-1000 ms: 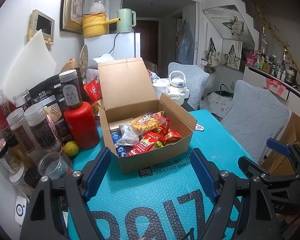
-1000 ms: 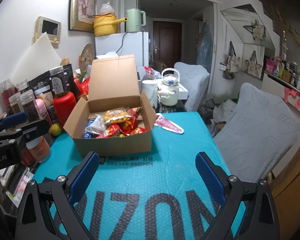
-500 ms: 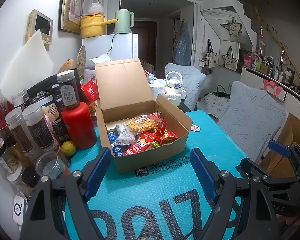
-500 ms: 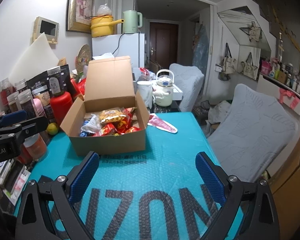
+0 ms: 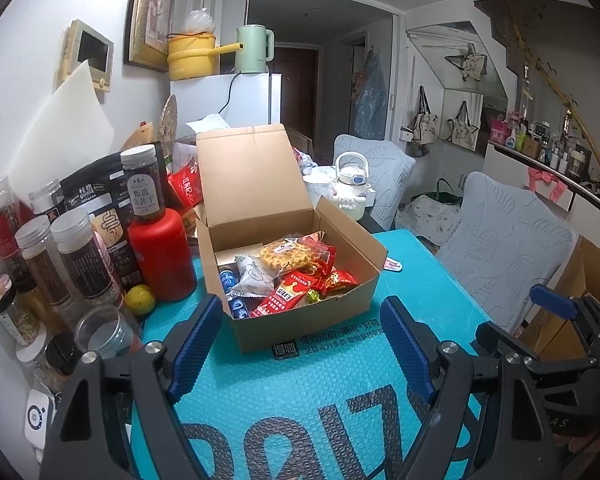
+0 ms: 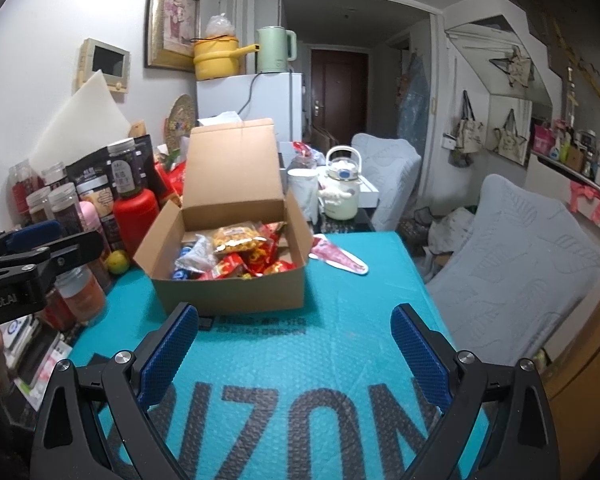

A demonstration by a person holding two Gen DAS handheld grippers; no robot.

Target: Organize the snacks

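An open cardboard box point(image 5: 340, 312) point(image 6: 236, 292) stands on the teal bubble mat point(image 5: 340, 392) point(image 6: 300, 360), lid up. Inside lie several snack packets: a yellow crispy snack point(image 5: 288, 256) point(image 6: 236, 239), red wrappers point(image 5: 284, 300) point(image 6: 260, 264), a grey packet point(image 5: 252, 276) and blue pieces point(image 5: 232, 292). A red-and-white packet point(image 6: 338, 258) lies on the mat right of the box. My left gripper point(image 5: 302, 352) is open and empty, just in front of the box. My right gripper point(image 6: 296, 356) is open and empty, further back. Each gripper shows at the edge of the other's view.
Jars and bottles point(image 5: 72, 256), a red flask point(image 5: 164, 252), a lime point(image 5: 139, 299) and dark pouches crowd the left edge by the wall. A white kettle point(image 6: 340, 188) and cup point(image 6: 302, 196) stand behind the box. Grey chairs point(image 5: 508, 248) stand at the right.
Both grippers have drawn back a little from the box and shifted slightly; the box sits a bit further off in the right view. Nothing was grasped.
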